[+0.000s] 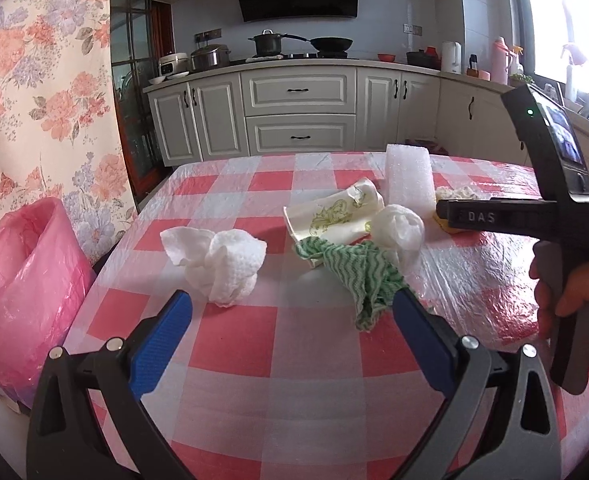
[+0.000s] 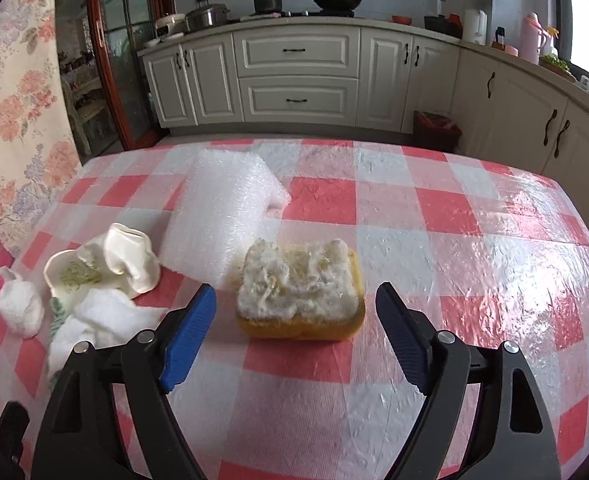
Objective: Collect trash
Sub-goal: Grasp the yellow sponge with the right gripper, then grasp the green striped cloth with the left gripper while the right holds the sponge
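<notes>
Hidden/cut off: sponge [image 2: 300,296] mostly blocked in the left view by the right tool's body, only a yellow corner showing. Green rag [image 1: 358,276] barely visible in the right view, buried under a tissue. Pink bag [image 1: 22,280] cut by the frame edge at 9 o'clock in the left view; bottom not visible. Hand [image 1: 574,292] on the right tool's grip cut off at 3 o'clock.

Surface/room: bench [image 2: 434,208] under a red-and-white check cloth with a crinkled clear film. Kitchen behind: white cabinets [image 2: 298,76], hob with pot and pan at 12 o'clock, floral curtain [image 1: 34,80] at 9–10 o'clock, bright window at 2 o'clock.

Count: 1 sponge, yellow with matted white top; 1 white foam sheet [image 2: 222,220] at 11 o'clock of the sponge, touching it; 1 crushed paper cup [image 2: 106,264]; 1 green rag; 2 tissue wads [image 1: 222,268]; 1 pink bag.

Left tool [image 1: 292,316]: spread, nothing between pads, right pad tip at the rag's edge, wad just off the left pad at 11 o'clock.
Right tool [image 2: 296,304]: spread wide, pads either side of the sponge's near end, gaps visible both sides, no contact. Sponge flat on the bench.
</notes>
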Demonstrator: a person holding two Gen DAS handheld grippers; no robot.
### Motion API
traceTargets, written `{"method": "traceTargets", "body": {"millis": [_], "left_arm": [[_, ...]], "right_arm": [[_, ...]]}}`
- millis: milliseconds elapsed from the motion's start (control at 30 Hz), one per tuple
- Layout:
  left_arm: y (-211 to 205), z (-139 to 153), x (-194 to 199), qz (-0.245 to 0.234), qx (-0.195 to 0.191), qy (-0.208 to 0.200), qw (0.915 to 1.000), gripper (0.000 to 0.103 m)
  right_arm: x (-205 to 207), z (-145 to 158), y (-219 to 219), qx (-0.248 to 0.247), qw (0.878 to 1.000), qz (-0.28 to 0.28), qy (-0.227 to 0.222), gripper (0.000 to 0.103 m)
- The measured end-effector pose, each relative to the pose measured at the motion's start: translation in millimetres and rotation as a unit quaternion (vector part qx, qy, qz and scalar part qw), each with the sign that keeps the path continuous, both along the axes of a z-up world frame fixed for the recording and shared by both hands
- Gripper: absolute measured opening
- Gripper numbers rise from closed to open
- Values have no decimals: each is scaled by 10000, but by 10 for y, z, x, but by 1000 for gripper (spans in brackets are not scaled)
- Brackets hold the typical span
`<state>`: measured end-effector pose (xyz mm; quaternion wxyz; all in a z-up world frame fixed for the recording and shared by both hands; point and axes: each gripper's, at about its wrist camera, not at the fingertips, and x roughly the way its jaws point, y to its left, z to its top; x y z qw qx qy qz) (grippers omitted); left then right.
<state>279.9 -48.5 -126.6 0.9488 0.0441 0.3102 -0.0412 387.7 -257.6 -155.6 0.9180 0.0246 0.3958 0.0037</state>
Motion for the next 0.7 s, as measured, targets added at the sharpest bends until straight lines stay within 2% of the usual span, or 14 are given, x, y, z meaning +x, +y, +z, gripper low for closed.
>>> {"method": "traceTargets", "body": {"millis": [67,133,233,333,400,533,700], "left_arm": [[2,-4,8,-22,-9,22,10000,97],[-10,-11,11,-40,-7,53,10000,97],[-31,-25,30,-87,37,107,9999,97],[-73,-39,41,-169,114,135,9997,97],[-111,-44,53,-282,146,162,9994,90],[-120,-45,146,-331,-212,237,9989,90],[-263,-85,352,-366,-321,477,9977,83]], "right_arm": [[28,-18,-19,49,10000,-7,64,74],[22,-20,-29,73,10000,5,68,62],[-74,-2,-34,33,10000,63,-2,56],[-262,21,-52,34,9999,116,-87,54],[-383,32,-79,77,9998,103,-131,53],[-609,73,-139,109,9995,-6,-288,52],[-819,104,-214,155,9990,-84,-403,52]]}}
